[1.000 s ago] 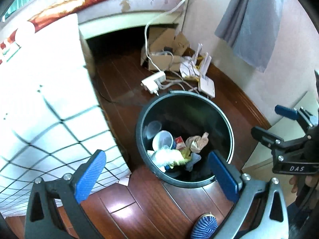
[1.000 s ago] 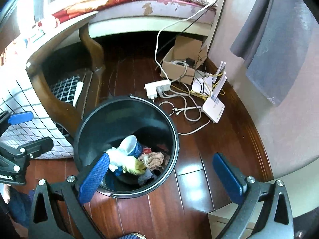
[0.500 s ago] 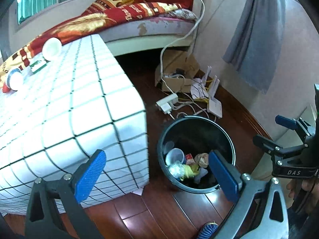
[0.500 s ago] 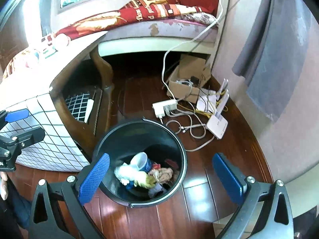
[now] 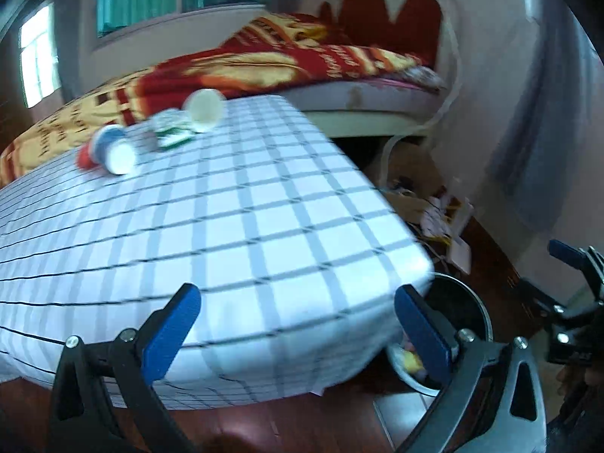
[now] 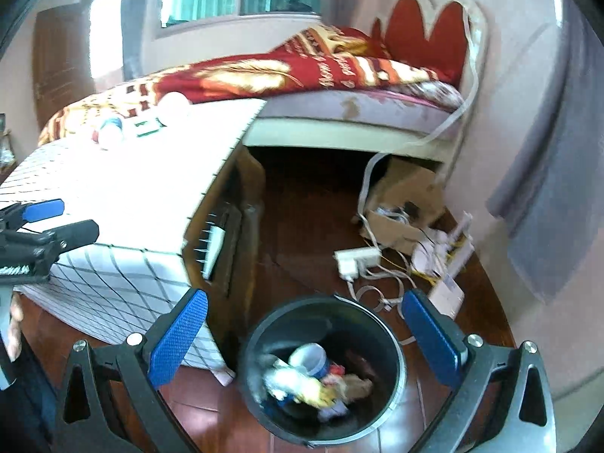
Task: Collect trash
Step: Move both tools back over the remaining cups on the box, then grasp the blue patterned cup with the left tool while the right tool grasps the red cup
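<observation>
Left gripper and right gripper: black skeletal frames with triangular cut-outs, silver screws, blue textured finger pads. Bare skin shows at the left hand.

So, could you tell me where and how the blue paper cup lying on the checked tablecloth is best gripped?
Judging by its pose, grip the blue paper cup across its side wall with the left gripper, coming from above. It lies tipped over, mouth towards the camera, so its rim offers no hold.

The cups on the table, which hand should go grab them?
Probably left. The left gripper is open over the table, facing the cups. The right gripper hangs above the bin.
</observation>
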Demonstrator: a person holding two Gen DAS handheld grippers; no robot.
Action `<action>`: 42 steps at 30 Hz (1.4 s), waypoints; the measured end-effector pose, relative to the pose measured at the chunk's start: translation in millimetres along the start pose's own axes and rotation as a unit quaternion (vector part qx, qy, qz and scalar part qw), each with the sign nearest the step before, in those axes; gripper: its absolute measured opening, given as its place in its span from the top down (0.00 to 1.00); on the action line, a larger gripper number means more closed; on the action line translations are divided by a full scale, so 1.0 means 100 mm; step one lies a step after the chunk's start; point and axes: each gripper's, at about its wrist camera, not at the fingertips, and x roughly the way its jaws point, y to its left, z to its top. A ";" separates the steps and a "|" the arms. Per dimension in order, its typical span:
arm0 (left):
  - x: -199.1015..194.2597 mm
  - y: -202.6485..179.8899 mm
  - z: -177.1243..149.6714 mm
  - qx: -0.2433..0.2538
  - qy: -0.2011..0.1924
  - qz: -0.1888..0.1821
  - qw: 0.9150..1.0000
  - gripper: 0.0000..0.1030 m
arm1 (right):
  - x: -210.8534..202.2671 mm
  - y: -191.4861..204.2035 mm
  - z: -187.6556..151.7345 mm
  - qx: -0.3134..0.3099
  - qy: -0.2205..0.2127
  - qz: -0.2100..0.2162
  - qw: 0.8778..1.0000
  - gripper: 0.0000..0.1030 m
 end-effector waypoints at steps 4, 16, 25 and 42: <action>0.02 0.44 0.06 -0.029 -0.006 0.035 0.999 0.00 | 0.04 0.21 0.22 0.001 -0.017 0.032 0.999 0.00; 0.13 1.47 0.50 -0.085 -0.034 0.113 0.989 0.00 | 0.64 0.98 1.12 -0.029 0.005 0.105 0.994 0.00; 0.69 1.89 0.86 -0.136 -0.017 0.109 0.985 0.06 | 1.50 1.30 1.84 -0.031 0.017 0.124 0.992 0.00; 1.45 2.22 1.39 -0.151 0.017 0.127 0.980 0.12 | 2.96 2.05 2.75 -0.107 0.054 0.133 0.984 0.21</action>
